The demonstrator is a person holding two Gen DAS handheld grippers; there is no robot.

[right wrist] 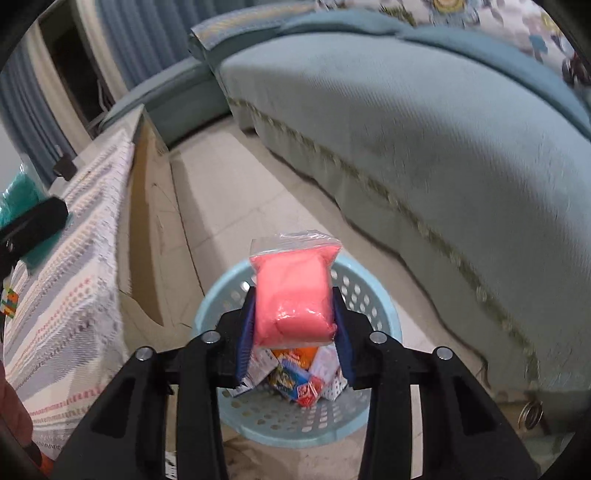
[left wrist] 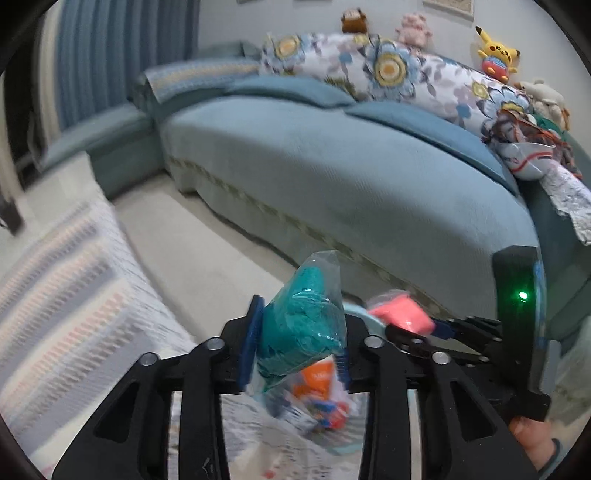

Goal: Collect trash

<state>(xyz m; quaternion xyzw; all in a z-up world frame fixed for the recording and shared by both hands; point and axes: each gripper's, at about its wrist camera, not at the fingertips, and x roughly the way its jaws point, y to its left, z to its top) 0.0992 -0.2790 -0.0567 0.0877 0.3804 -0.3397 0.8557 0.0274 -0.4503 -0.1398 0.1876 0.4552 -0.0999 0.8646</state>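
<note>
**Two bagged lumps held, one basket below**

Two grippers, each clamped on one clear plastic bag. Left gripper (left wrist: 299,347) closed on a teal bag (left wrist: 301,325), pinched between blue pads, held over the edge of the cloth-covered tabletop (left wrist: 62,295). Right gripper (right wrist: 293,328) closed on a pink bag (right wrist: 293,299), held directly above one pale blue perforated basket (right wrist: 354,291) standing on the tiled floor (right wrist: 236,206) between tabletop and sofa (right wrist: 424,129).

Inside the basket: several crumpled wrappers (right wrist: 295,376), orange, blue, red and white; exact count hard to tell, perhaps four or five, partly hidden behind the pink bag.

Along the sofa back, three plush toys clearly seen: one brown (left wrist: 352,20), one pink (left wrist: 413,29), one yellow (left wrist: 496,51); a pale heap at the far right possibly more. One long floral cushion (left wrist: 369,66) beneath them.
</note>
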